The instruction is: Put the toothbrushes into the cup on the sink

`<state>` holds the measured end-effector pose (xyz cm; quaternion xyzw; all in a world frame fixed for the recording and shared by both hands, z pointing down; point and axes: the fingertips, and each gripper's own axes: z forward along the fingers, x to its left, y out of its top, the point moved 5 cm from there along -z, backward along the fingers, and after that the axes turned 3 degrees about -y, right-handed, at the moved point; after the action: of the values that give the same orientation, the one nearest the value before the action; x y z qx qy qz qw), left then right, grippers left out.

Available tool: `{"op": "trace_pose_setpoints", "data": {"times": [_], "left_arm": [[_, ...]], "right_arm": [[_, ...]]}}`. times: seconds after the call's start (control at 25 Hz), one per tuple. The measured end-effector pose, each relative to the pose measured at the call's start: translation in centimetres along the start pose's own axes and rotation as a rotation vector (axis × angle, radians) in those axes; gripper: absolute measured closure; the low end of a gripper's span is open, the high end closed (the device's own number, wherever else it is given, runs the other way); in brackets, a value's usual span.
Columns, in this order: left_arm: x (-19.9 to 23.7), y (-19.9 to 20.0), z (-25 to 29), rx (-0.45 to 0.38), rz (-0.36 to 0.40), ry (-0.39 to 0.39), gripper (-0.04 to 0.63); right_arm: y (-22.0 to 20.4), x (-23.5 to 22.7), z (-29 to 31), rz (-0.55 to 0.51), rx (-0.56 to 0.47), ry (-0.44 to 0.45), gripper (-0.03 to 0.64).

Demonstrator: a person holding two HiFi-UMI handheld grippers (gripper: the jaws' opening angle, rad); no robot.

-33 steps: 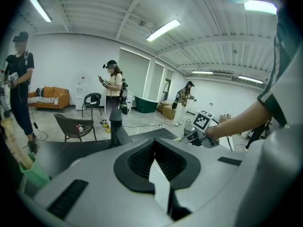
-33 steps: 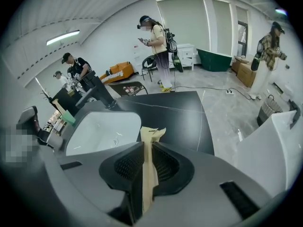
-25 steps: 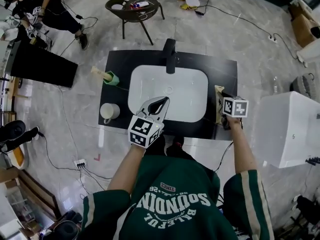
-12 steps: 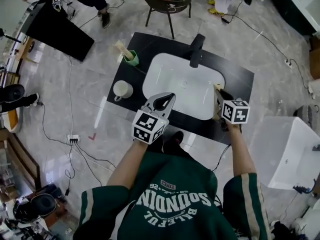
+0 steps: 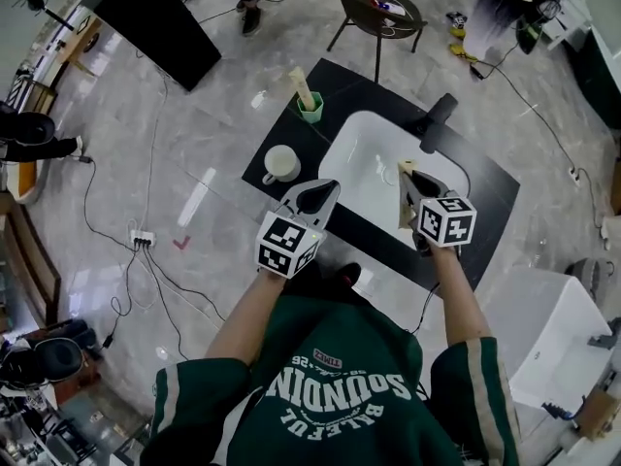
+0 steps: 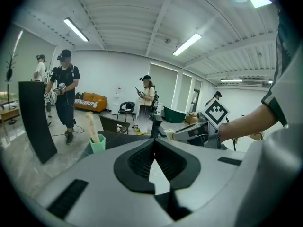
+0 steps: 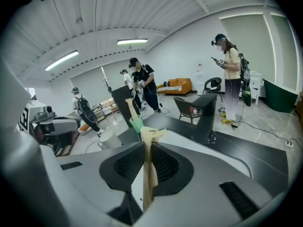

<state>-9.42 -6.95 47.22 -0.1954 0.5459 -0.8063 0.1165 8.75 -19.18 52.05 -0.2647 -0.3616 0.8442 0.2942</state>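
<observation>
Toothbrush (image 7: pixel 148 171) is pinched upright in the right gripper (image 7: pixel 147 144) above the sink (image 5: pixel 364 158); the left gripper (image 6: pixel 155 141) is pressed together, empty. Better carry it to 10 o'clock and lower it straight into the green cup (image 5: pixel 310 108).

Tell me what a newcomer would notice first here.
The right claw, shut on a beige toothbrush, over the white basin. Next, the green cup at the black counter's far left corner, with a second toothbrush standing in it, and a white mug nearby.
</observation>
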Motion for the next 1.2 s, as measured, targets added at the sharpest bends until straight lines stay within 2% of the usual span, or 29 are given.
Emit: {"op": "trace_pose_setpoints", "data": {"times": [0.6, 0.96, 1.2], "left_arm": [[10.1, -1.7, -9.3, -0.056, -0.076, 0.231, 0.584], [14.3, -3.6, -14.2, -0.071, -0.129, 0.347, 0.584], [15.9, -4.4, -16.2, -0.083, -0.149, 0.406, 0.584]], "right_arm": [[7.4, 14.2, 9.4, -0.167, -0.048, 0.257, 0.543], [11.2, 22.7, 13.5, -0.235, -0.082, 0.407, 0.543], [12.5, 26.0, 15.9, -0.274, -0.098, 0.478, 0.543]]}}
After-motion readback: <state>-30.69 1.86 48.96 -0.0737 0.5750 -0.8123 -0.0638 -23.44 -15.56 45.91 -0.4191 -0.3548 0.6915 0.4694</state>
